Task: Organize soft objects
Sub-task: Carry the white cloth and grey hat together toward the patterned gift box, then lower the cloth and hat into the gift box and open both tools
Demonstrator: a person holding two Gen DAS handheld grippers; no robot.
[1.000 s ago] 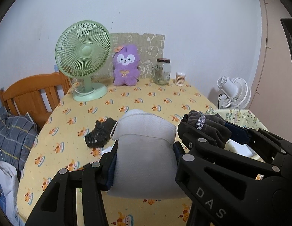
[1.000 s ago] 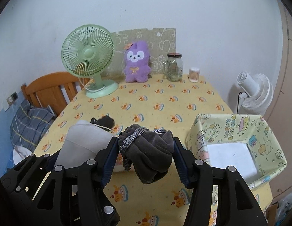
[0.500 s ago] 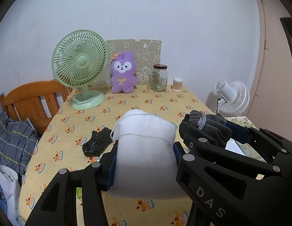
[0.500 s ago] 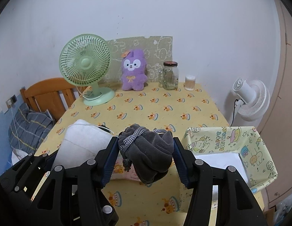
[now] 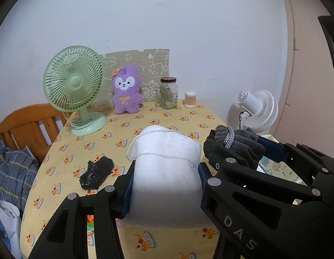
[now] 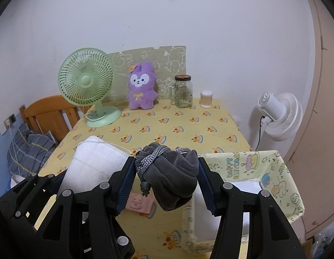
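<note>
- Together, our two tools were raised side by side above the yellow tablecloth (image 5: 145, 129), each one carrying a soft thing
- We had the left gripper (image 5: 166, 179) clamped on a white pouch (image 5: 167, 172), its blue-padded fingers (image 5: 128, 185) pressing both sides; a thin white drawstring looped across the pouch's upper part
- We had the right gripper (image 6: 166, 181) clamped on a dark grey pouch (image 6: 171, 179), which bulged out between the pads and hung a little below them; a grey braided cord (image 6: 149, 161) was wound around its neck, with a knotted end dangling
- Seen from the right wrist, the white pouch sat just to the left of the grey one, and the two grippers were close beside each other
- Below and to the right of the grey pouch stood a yellow box (image 6: 274, 172) with cartoon prints and a white inside, open at the top
- A pink card (image 6: 139, 201) lay on the cloth under the right gripper
- A crumpled black item (image 5: 95, 174) lay on the cloth to the left of the white pouch
- Farther back we saw a green fan (image 5: 74, 84), a purple plush bunny (image 5: 126, 95), a glass jar (image 5: 168, 92) and a small white container (image 5: 190, 99) lined up along the wall
- Off the table were a wooden chair (image 5: 26, 127) at the left and a white fan (image 5: 259, 110) at the right
</note>
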